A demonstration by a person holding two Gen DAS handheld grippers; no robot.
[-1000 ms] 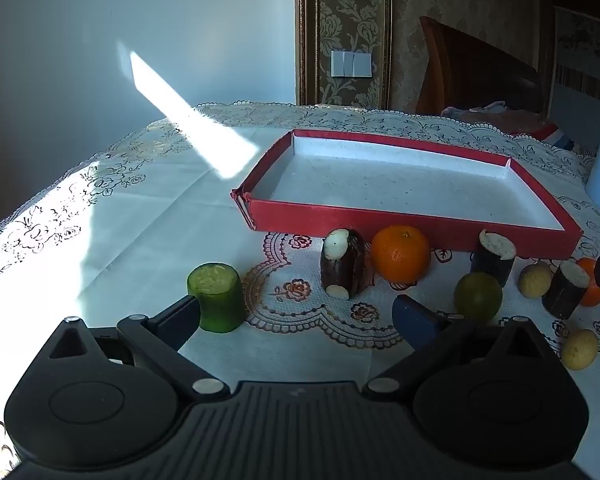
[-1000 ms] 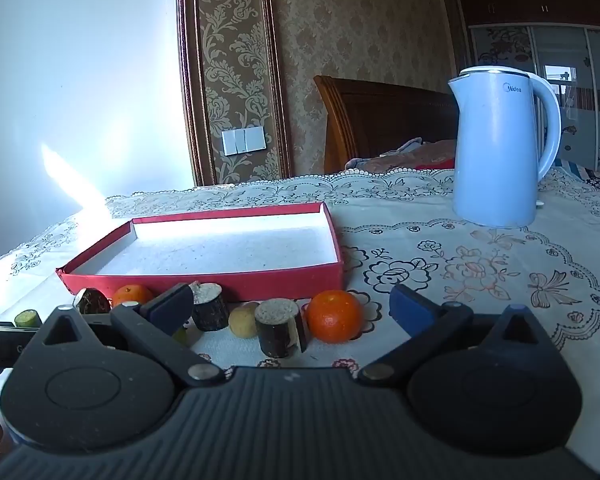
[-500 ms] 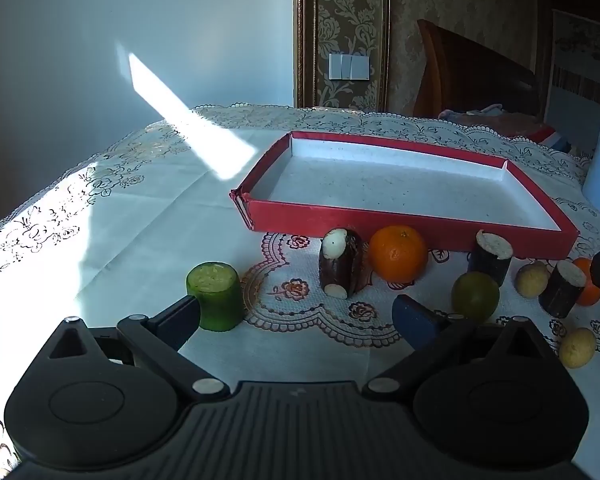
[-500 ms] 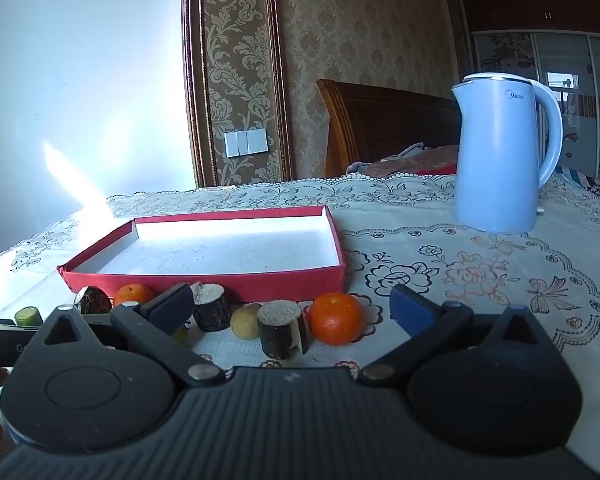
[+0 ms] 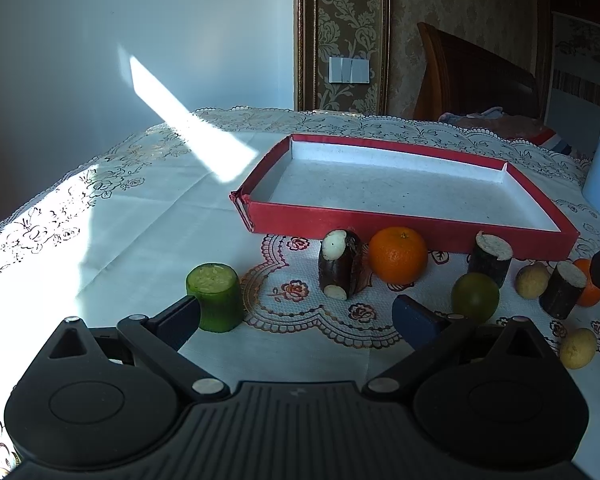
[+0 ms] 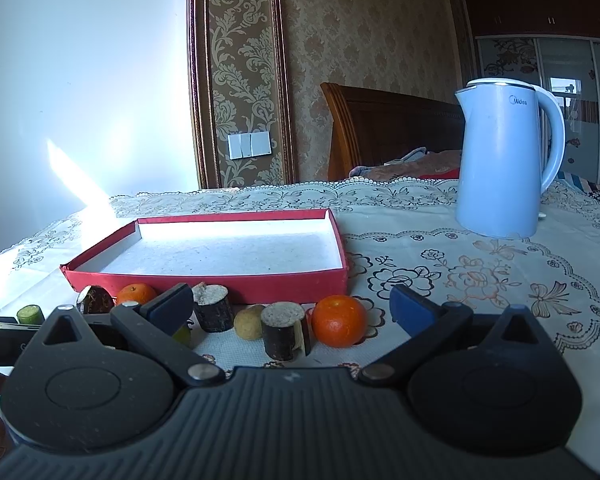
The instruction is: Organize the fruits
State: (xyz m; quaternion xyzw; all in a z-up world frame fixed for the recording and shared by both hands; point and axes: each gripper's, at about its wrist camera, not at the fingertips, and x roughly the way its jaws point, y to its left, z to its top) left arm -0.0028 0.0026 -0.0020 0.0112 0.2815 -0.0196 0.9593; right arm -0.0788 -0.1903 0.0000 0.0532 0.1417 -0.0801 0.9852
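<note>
Task at zero: red tray (image 5: 400,226) bare inside, no fruit in it. All pieces on worktop (image 5: 140,220) in row along tray's near wall. Left to right: green cut piece (image 5: 215,297), dark cut piece (image 5: 340,264), orange (image 5: 398,255), lime (image 5: 475,298), more dark stubs, small yellow fruits, second orange (image 6: 339,321) at right end. My left claw (image 5: 296,318) spread wide, holds nothing, near green piece. My right claw (image 6: 292,306) also wide, holds nothing, near right end of row. Everything left to move.

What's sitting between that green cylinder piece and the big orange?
In the left wrist view, a dark purple cane piece with white ends stands between the green cylinder and the orange, nearer the orange.
</note>
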